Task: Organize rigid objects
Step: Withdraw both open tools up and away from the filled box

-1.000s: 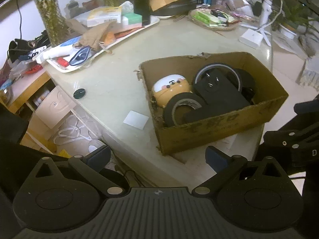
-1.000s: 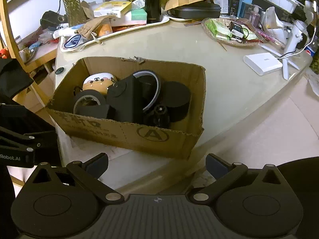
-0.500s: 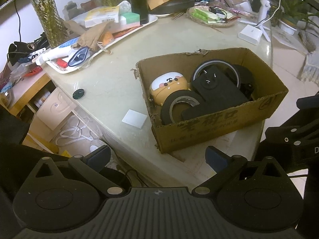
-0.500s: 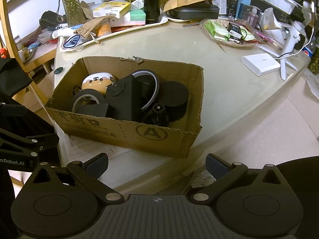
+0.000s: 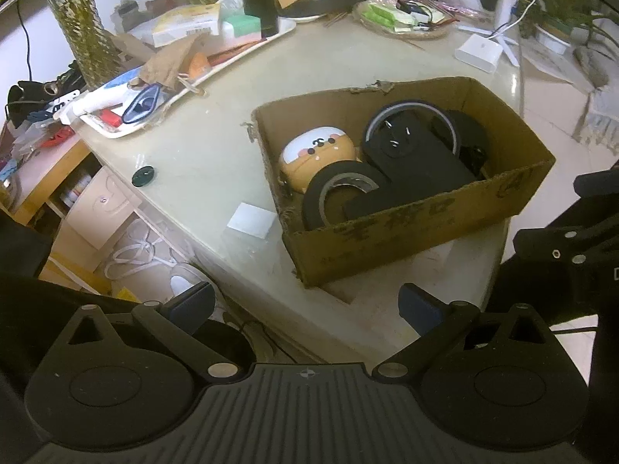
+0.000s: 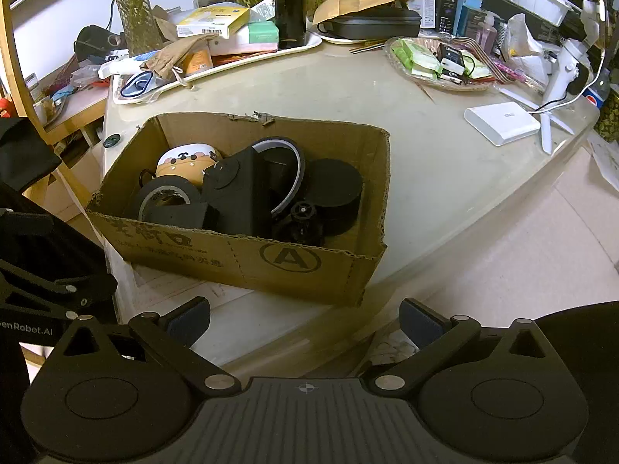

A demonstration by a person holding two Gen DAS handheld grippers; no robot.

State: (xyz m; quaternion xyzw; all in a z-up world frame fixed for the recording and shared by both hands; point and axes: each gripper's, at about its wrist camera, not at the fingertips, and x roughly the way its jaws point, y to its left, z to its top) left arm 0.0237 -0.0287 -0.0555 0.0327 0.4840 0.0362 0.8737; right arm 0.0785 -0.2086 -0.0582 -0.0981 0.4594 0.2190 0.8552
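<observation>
An open cardboard box [image 5: 410,239] [image 6: 240,255] stands on the pale table near its front edge. It holds a tan cartoon-faced round toy [image 5: 315,154] [image 6: 185,162], a black tape roll [image 5: 336,193] [image 6: 162,197], a black block [image 5: 418,162] [image 6: 240,197], a grey-rimmed ring [image 5: 410,110] [image 6: 286,147] and a black cylinder [image 6: 336,189]. My left gripper [image 5: 307,303] is open and empty, below the box's left corner. My right gripper [image 6: 305,319] is open and empty, in front of the box.
A white tray [image 6: 240,62] of clutter and a black bottle [image 6: 290,4] stand at the back. A basket [image 6: 437,62] and a white box [image 6: 501,121] sit at the right. A dark button [image 5: 144,176] and a white card [image 5: 251,219] lie left of the box.
Both grippers have drifted slightly, so the box sits a little nearer and lower in both views. Both stay open and empty; nothing in the box has moved.
</observation>
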